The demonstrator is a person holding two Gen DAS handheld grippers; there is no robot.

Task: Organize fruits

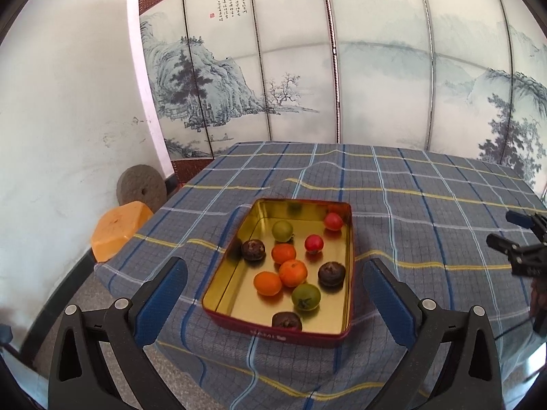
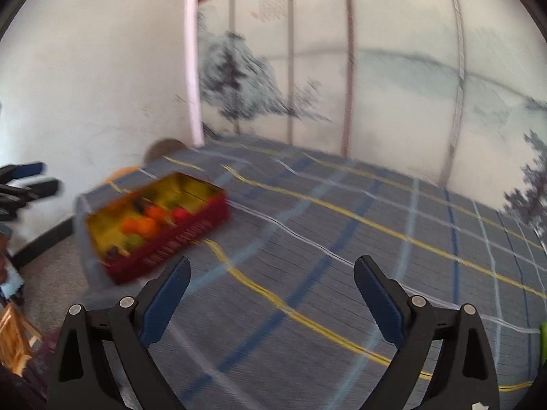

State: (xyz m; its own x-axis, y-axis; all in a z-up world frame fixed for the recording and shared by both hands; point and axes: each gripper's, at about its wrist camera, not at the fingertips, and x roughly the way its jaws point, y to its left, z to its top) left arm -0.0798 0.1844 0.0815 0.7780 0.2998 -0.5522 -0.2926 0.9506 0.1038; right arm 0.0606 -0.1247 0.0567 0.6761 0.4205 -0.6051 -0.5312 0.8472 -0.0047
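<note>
A red tin with a gold inside [image 1: 239, 249] sits on the blue plaid tablecloth [image 1: 427, 212]. It holds several small fruits: oranges [image 1: 293, 272], green ones [image 1: 306, 296], red ones [image 1: 314, 242] and dark brown ones [image 1: 331, 273]. My left gripper [image 1: 275, 285] is open and empty, just in front of the tin. My right gripper [image 2: 272, 285] is open and empty over bare cloth, right of the tin [image 2: 191, 235], which looks blurred in the right wrist view. The right gripper also shows at the right edge of the left wrist view [image 1: 512, 232].
A painted folding screen [image 1: 307, 68] stands behind the table. An orange stool [image 1: 118, 230] and a round stone disc [image 1: 142, 189] are on the floor at the left by the white wall. A green object [image 2: 543, 338] shows at the right edge.
</note>
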